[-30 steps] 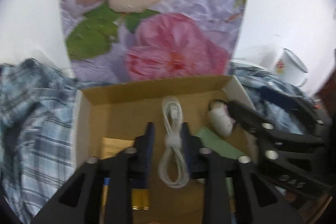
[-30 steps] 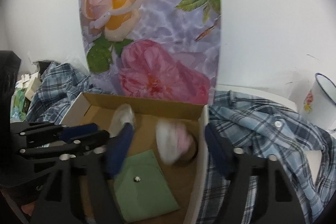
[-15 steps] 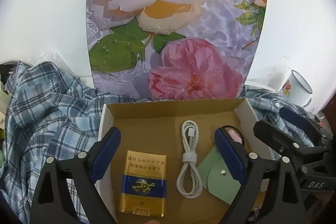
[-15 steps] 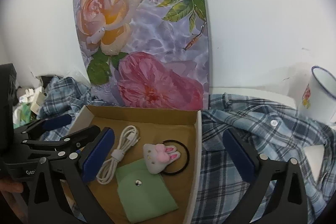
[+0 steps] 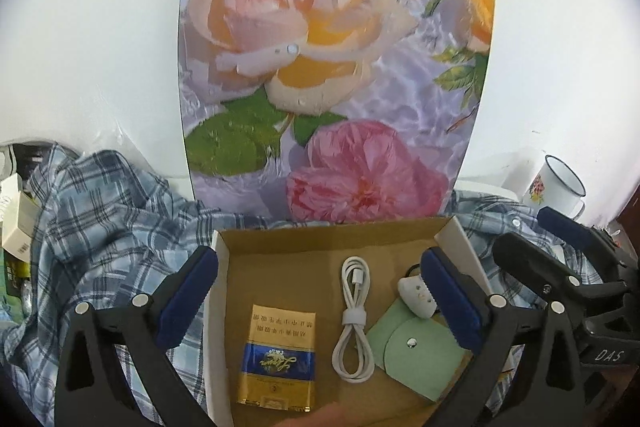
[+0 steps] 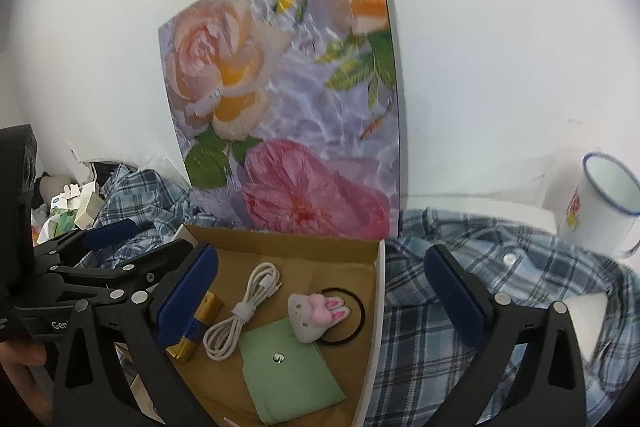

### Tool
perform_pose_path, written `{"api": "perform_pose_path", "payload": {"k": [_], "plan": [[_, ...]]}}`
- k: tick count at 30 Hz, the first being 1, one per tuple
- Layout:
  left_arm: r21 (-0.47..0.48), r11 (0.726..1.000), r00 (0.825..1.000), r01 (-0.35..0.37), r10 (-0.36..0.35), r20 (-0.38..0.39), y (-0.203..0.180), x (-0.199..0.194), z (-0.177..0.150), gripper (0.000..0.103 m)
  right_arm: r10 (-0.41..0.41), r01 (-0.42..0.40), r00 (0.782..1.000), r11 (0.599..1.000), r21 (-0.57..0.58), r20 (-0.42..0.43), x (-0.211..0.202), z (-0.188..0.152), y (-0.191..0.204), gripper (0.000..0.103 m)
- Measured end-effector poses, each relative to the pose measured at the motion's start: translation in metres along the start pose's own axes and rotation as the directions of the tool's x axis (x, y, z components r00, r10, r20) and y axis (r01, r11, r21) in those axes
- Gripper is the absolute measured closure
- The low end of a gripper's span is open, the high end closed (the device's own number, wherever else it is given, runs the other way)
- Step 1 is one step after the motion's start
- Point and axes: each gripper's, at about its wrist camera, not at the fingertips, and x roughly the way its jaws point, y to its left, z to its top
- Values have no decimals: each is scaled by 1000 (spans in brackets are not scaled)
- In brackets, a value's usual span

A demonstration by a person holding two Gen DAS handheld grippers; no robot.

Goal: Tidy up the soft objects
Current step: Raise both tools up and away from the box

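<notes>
Only from the right wrist, black hair tie [image 6: 357, 311] behind bunny; both claws released, left [image 5: 320, 301] widening

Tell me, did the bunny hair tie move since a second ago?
Yes. The bunny hair tie sat between the right gripper's fingers; now it lies apart from them in the box.
</notes>
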Motion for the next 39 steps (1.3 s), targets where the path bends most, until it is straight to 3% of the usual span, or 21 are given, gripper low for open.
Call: {"api": "perform_pose_path", "payload": {"k": [8, 15, 21, 26, 30, 39], "plan": [[11, 1000, 998, 25, -26, 56, -2, -28, 12, 1, 56, -55, 996, 998, -17, 68, -25, 12, 7, 0], [25, 999, 984, 48, -52, 168, -4, -71, 23, 1, 69, -60, 985, 996, -60, 161, -63, 26, 24, 0], [60, 998, 971, 17, -31, 235, -10, -104, 28, 1, 12, 13, 981, 992, -124, 195, -94, 37, 43, 0], [51, 997, 963, 51, -63, 261, -8, -123, 32, 1, -16, 50, 975, 987, -150, 221, -117, 42, 57, 0], [72, 997, 958, 27, -46, 284, -12, -138, 32, 1, -30, 76, 971, 979, -189, 237, -131, 44, 68, 0], [94, 996, 922, -9, -28, 386, -19, -190, 30, 1, -4, 76, 947, 975, -211, 322, -172, 49, 87, 0]]}}
